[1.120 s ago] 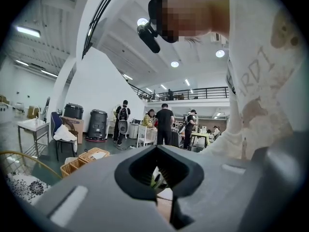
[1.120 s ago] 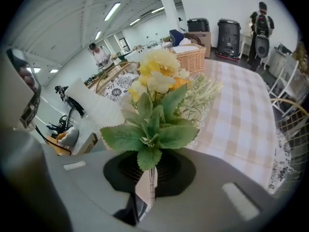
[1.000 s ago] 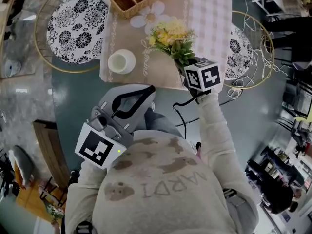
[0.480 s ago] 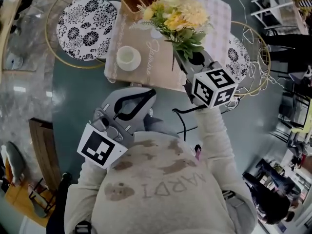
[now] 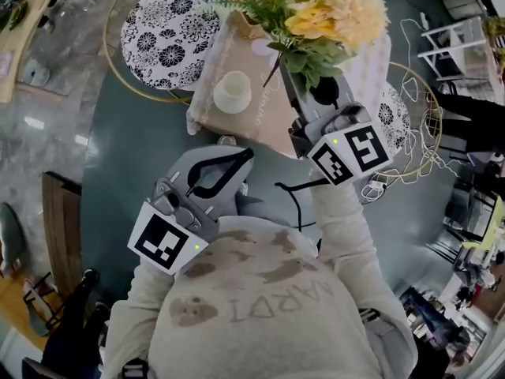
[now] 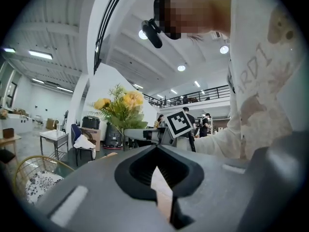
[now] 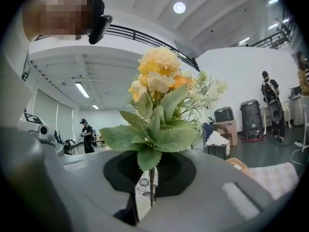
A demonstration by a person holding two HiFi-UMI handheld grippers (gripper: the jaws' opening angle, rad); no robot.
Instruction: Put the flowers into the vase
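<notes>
Up go the flowers (image 5: 331, 14), higher above the desk (image 5: 207, 109), stem upright, blooms topmost; right gripper (image 7: 150, 190) jaws clamp the stem, left gripper (image 6: 161, 197) jaws together, empty.

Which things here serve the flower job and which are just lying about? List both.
For the job: yellow flowers; right gripper, shut on their stem; white vase on the table.

Lying about: patterned chair cushion; floor cables; idle left gripper.
</notes>
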